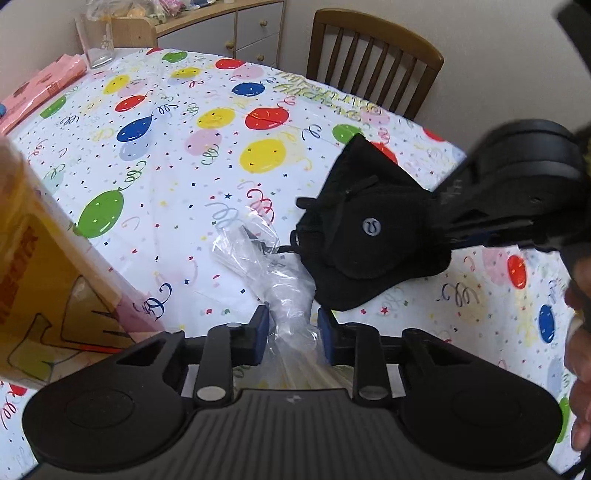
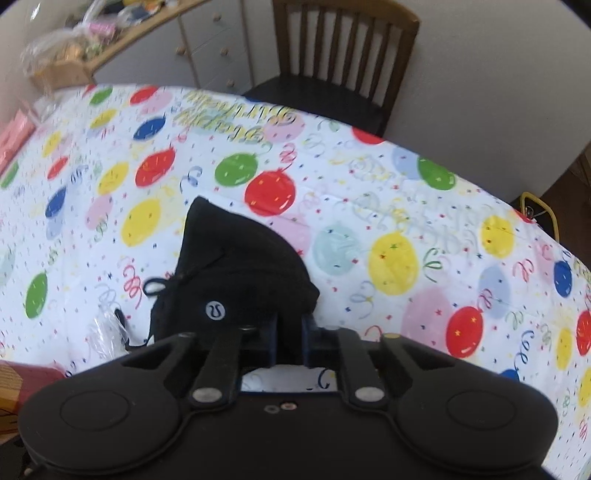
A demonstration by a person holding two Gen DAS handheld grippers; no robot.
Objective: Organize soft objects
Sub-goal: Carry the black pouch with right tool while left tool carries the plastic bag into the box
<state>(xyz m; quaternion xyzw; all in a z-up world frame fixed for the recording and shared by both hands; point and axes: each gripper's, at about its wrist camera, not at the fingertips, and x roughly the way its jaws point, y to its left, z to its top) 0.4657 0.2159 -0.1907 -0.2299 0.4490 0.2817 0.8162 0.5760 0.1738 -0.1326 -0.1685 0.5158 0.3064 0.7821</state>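
A black fabric face mask (image 1: 364, 236) with a small round logo hangs above the balloon-print tablecloth (image 1: 166, 177). My right gripper (image 2: 290, 334) is shut on the mask's (image 2: 236, 273) edge; it shows from the side in the left wrist view (image 1: 439, 218). My left gripper (image 1: 291, 332) is shut on a clear plastic bag (image 1: 266, 266), which is bunched between its blue pads. The bag's open end reaches toward the mask's lower left, and the mask's strap lies at its mouth. The bag also shows at the left of the right wrist view (image 2: 107, 332).
A yellow and pink box (image 1: 48, 295) stands close at the left. A glass (image 1: 96, 40) and pink packets (image 1: 40, 88) sit at the far left of the table. A wooden chair (image 1: 373, 55) stands behind the table, with a drawer cabinet (image 1: 243, 33) beyond.
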